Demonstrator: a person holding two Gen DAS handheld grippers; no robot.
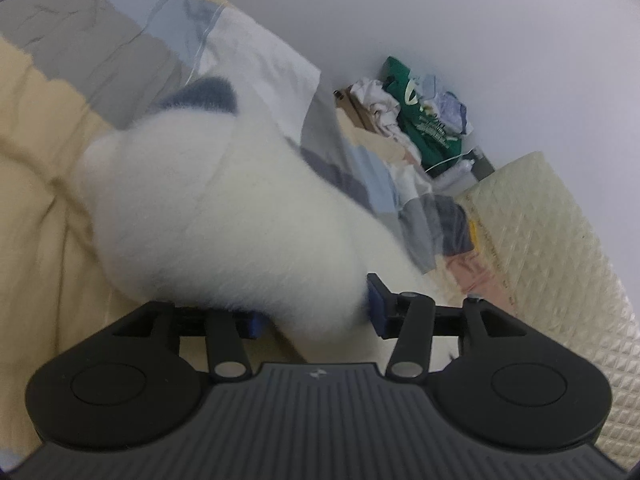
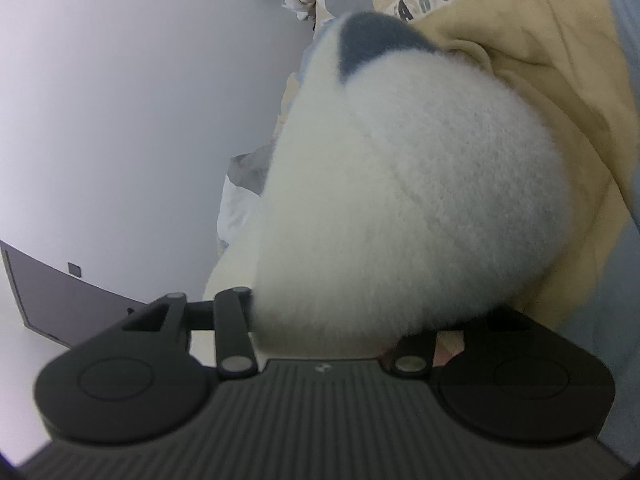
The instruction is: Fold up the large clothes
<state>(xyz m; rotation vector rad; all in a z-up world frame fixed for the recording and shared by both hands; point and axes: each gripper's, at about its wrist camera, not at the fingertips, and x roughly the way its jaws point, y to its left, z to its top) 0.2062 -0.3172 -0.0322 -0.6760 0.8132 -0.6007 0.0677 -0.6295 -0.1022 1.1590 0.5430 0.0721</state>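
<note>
**Both grippers hold a fluffy white garment over the bed**

In the left wrist view, the left gripper (image 1: pixel 316 312) sits at the bottom of the frame, and the white fleece garment (image 1: pixel 224 208) fills the space between its blue pads (image 1: pixel 378 308). The pads touch the thick fabric on both sides, so the jaws pinch it half-spread. The garment rises toward the upper left and has a dark grey-blue patch (image 1: pixel 208 92) at its top.

In the right wrist view, the right gripper (image 2: pixel 344 320) pinches the same garment (image 2: pixel 400 208) at lower centre; its fingertips are hidden in the fleece.

Behind the garment lies a beige quilt (image 1: pixel 36 200). Farther, at upper right, a pile of clothes (image 1: pixel 420 116) with a green shirt (image 1: pixel 424 124) lies against the white wall (image 1: pixel 480 20).
</note>
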